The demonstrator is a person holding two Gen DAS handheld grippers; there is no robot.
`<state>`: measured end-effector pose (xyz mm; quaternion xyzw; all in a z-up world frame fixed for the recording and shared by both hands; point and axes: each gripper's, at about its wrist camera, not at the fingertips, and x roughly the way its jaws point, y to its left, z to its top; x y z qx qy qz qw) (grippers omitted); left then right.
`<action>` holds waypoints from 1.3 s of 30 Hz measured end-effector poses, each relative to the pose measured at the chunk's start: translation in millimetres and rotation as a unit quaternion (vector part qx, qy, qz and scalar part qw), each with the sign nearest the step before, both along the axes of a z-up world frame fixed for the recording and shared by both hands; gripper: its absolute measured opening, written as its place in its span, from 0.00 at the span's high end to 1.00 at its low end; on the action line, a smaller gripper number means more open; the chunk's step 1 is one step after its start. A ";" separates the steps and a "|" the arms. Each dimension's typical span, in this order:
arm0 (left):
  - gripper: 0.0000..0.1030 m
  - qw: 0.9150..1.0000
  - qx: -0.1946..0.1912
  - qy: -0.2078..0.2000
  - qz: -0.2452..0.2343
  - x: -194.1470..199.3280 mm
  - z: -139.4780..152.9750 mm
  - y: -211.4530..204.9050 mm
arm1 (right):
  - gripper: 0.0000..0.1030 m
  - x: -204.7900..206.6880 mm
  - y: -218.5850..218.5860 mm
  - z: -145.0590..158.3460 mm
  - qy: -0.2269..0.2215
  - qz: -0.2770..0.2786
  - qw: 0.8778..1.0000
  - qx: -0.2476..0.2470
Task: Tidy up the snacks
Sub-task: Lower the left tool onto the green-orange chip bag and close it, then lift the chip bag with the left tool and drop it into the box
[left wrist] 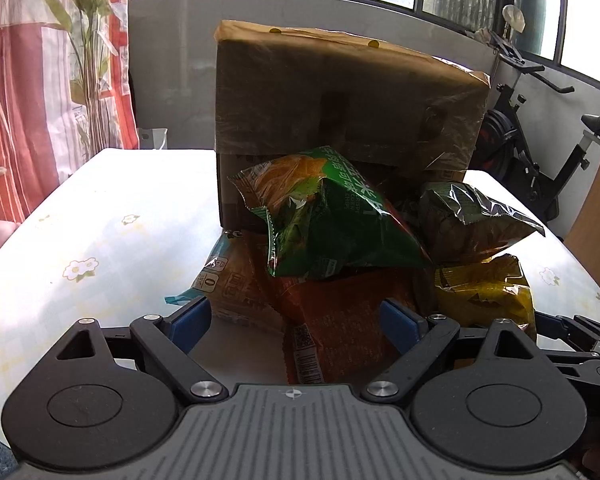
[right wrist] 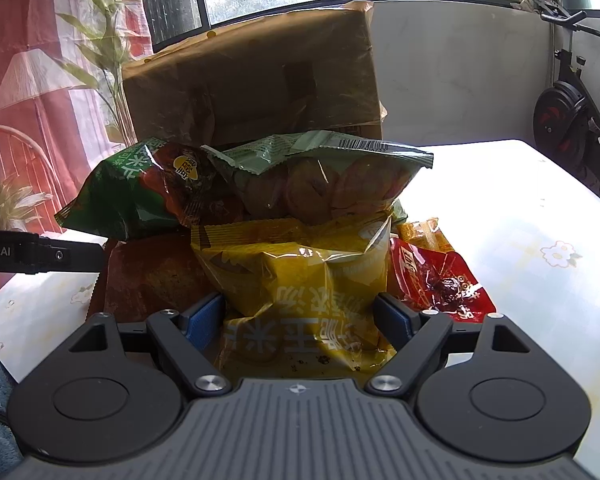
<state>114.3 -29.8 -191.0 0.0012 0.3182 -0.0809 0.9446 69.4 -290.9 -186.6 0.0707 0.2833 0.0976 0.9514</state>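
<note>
A pile of snack bags lies on the table in front of a tall cardboard box [left wrist: 340, 96] [right wrist: 256, 80]. In the left wrist view my left gripper [left wrist: 296, 320] is open, its blue pads either side of an orange-brown bag [left wrist: 340, 320], under a green corn-chip bag [left wrist: 332, 224]. A blue-edged bag [left wrist: 228, 280] lies left and a yellow bag [left wrist: 488, 292] right. In the right wrist view my right gripper [right wrist: 300, 320] is open around the yellow bag [right wrist: 300, 280]. Above it lie a pale green bag [right wrist: 320, 176] and the green bag [right wrist: 140, 196]. A red bag [right wrist: 440, 280] lies right.
The table [left wrist: 80, 248] has a white flowered cloth. A red patterned curtain [left wrist: 32, 100] hangs at the left. An exercise bike [left wrist: 540, 148] stands at the right beyond the table. The left gripper's arm [right wrist: 40, 256] shows at the left edge of the right wrist view.
</note>
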 end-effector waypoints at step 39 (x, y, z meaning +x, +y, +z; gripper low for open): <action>0.09 0.976 -0.209 0.043 0.043 81.2 -11.8 20.1 | 0.34 -6.5 -5.9 2.2 -0.011 0.023 1.000 0.010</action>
